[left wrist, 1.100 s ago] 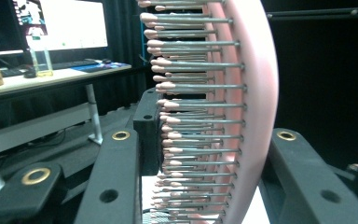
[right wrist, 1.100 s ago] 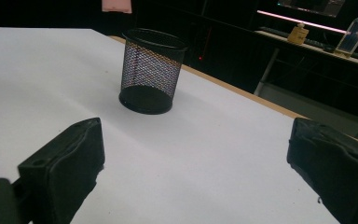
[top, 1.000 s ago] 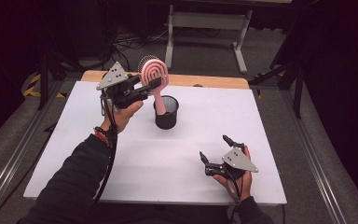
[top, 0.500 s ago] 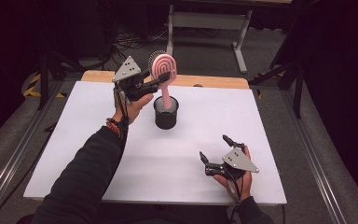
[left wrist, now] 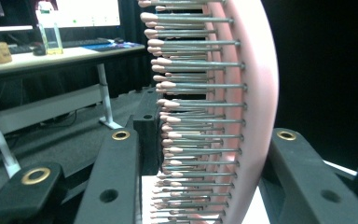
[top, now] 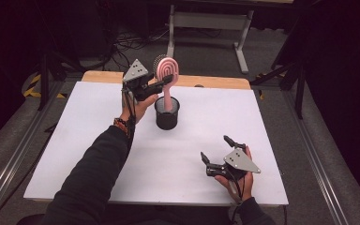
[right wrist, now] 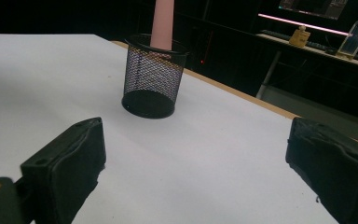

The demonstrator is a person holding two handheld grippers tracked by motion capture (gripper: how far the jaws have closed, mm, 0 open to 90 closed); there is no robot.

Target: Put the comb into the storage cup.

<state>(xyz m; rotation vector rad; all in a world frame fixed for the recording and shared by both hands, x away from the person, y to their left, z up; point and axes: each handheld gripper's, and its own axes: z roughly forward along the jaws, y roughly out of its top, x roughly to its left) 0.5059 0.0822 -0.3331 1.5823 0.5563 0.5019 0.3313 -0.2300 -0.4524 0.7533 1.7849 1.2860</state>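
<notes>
Pink plastic hairbrush with metal pins [top: 167, 75] is clamped at its oval head between the jaws of my left gripper [top: 155, 86], which stands just left of the black wire-mesh cup [top: 167, 114] and above its rim. The brush stands nearly upright, its handle reaching down inside the cup while the head rises clear above it. In the left gripper view the pink-tipped pins [left wrist: 186, 121] run in rows between my two black jaws, both pressed against the head. My right gripper [top: 218, 157] rests low over the white tabletop [top: 75, 140], well apart from the cup on the near right side, its jaws spread wide with nothing between them. From the right gripper view the cup [right wrist: 152, 77] sits ahead with the pink handle [right wrist: 162, 23] sticking out of it.
</notes>
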